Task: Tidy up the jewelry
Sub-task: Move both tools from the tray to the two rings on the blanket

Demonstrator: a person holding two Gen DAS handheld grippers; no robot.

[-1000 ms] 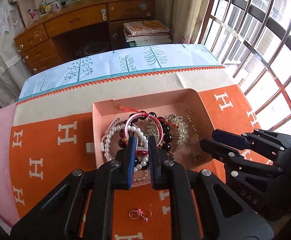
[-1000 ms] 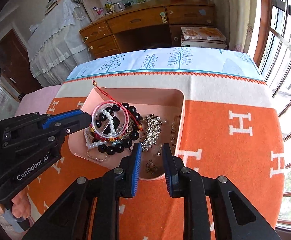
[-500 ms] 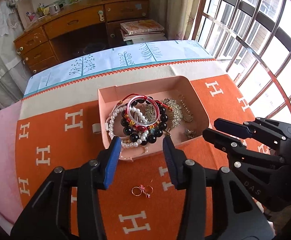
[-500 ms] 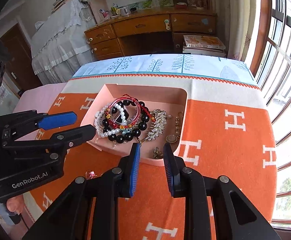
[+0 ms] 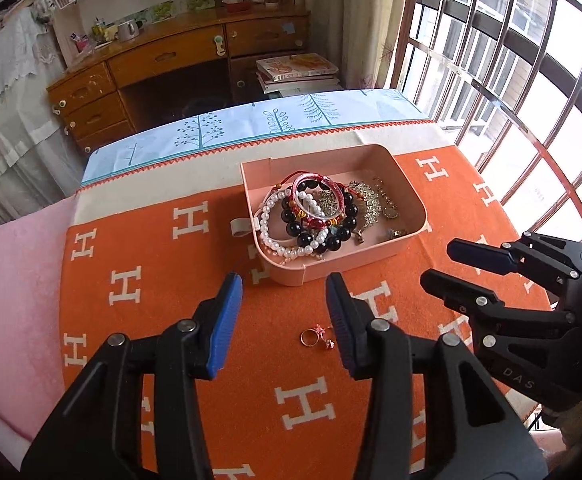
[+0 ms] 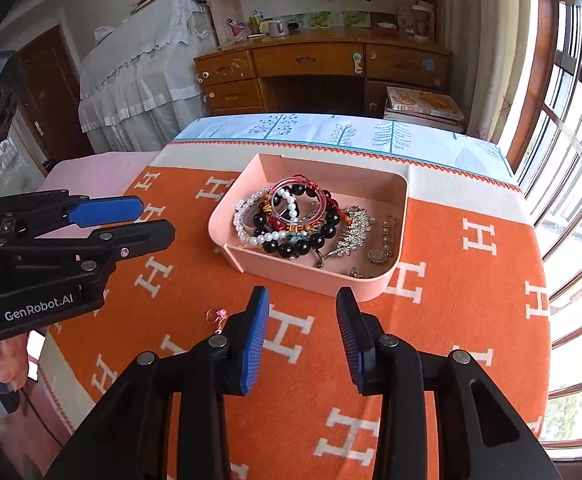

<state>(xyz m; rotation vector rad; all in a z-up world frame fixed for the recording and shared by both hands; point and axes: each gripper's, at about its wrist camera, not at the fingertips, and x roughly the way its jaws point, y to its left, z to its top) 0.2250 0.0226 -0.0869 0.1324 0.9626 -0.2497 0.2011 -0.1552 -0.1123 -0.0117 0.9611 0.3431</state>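
Left wrist view: left claw [image 5: 283, 312], jaws apart, nothing between; pink tray [image 5: 407, 184] on orange blanket [image 5: 151, 320] holds heaped bracelets [image 5: 311, 216]; rings [image 5: 317, 336] on blanket near the tray. Right wrist view: right claw [image 6: 303, 332], jaws just widened, empty; tray [image 6: 303, 276] just beyond.

Pink tray [image 5: 371, 258] upright on orange cloth, bracelets [image 5: 311, 216] heaped inside; rings [image 5: 317, 336] loose beside.
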